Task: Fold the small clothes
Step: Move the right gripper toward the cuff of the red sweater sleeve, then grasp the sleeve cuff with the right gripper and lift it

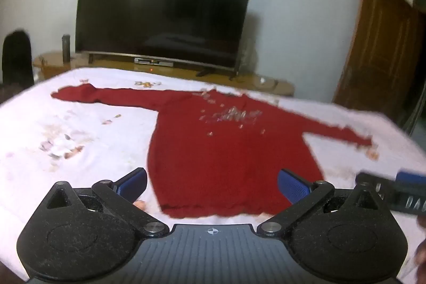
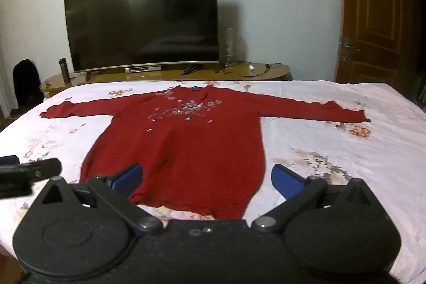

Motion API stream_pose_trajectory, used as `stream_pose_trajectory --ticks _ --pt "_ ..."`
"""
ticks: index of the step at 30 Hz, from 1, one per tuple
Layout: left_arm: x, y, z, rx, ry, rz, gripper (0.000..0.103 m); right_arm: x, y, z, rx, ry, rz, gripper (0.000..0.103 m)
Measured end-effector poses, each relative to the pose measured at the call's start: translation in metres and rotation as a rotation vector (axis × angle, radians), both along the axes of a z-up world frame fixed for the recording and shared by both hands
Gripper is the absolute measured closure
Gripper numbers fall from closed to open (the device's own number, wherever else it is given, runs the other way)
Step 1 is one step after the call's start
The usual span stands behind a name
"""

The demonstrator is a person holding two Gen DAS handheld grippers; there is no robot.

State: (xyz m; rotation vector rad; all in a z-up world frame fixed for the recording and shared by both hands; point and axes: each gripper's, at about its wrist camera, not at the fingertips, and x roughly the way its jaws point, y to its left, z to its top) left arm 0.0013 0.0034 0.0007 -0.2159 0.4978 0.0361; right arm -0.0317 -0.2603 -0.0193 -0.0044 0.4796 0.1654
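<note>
The bed [image 2: 359, 167], under a pale flowered sheet, is the work surface, and everything here is placed against it. Beyond its far edge a dark television [image 2: 143, 17] stands on a low wooden cabinet [image 2: 165, 75], with a brown door [image 2: 372, 17] off to the right.

The red sweater [image 2: 186, 140] lies face up in the middle of the bed, sleeves stretched out to either side and hem toward the near edge. It looks laid out this way so the folds can start from a flat shape.

Both tools hover above the near edge of the bed, by the hem. The left gripper [image 1: 211, 186] has its blue fingers spread wide and holds nothing; the hem shows between them. The right gripper [image 2: 205, 178] is likewise spread and empty, with the hem between its fingers. No fold seems begun.
</note>
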Motion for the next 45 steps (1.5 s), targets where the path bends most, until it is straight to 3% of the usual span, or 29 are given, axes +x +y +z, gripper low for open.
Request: stream_pose_trajectory --ticks 6,9,12,16,17,19,20,21,26,29,33,37,45 --pt "0.033 0.008 -0.009 -0.081 0.005 -0.011 0.000 0.001 -0.020 0.002 0.012 -0.065 -0.055 0.000" --pt "0.043 0.009 -0.004 -0.180 -0.035 -0.002 0.000 0.007 -0.037 0.004 -0.021 -0.092 -0.098 0.000" --pt "0.069 0.007 -0.002 -0.143 -0.055 0.016 0.000 0.020 -0.067 0.005 0.008 -0.102 -0.170 0.000" --pt "0.100 0.003 0.001 -0.077 -0.074 0.069 0.000 0.065 -0.124 0.005 0.124 -0.071 -0.285 0.000" --pt "0.106 0.003 0.001 -0.067 -0.092 0.081 0.000 0.075 -0.139 0.003 0.164 -0.071 -0.298 0.003" --pt "0.123 0.003 -0.005 -0.070 -0.088 0.112 0.000 0.108 -0.174 -0.001 0.245 -0.074 -0.334 0.018" --pt "0.137 0.003 -0.009 -0.066 -0.073 0.126 0.000 0.122 -0.188 -0.005 0.264 -0.072 -0.357 0.035" --pt "0.150 0.002 -0.015 -0.065 -0.040 0.133 0.000 0.142 -0.206 -0.010 0.290 -0.067 -0.386 0.043" --pt "0.229 -0.009 -0.048 -0.060 0.095 0.164 0.000 0.239 -0.287 -0.048 0.425 -0.018 -0.486 0.046" --pt "0.264 -0.019 -0.062 -0.018 0.130 0.182 0.000 0.289 -0.324 -0.075 0.457 0.016 -0.529 0.060" --pt "0.296 -0.035 -0.068 -0.005 0.143 0.194 0.000 0.347 -0.368 -0.117 0.526 0.090 -0.605 0.060" --pt "0.314 -0.045 -0.075 -0.029 0.167 0.206 0.000 0.375 -0.402 -0.151 0.625 0.141 -0.640 0.060" --pt "0.329 -0.056 -0.075 -0.081 0.225 0.177 0.000 0.398 -0.421 -0.168 0.721 0.090 -0.521 0.061"
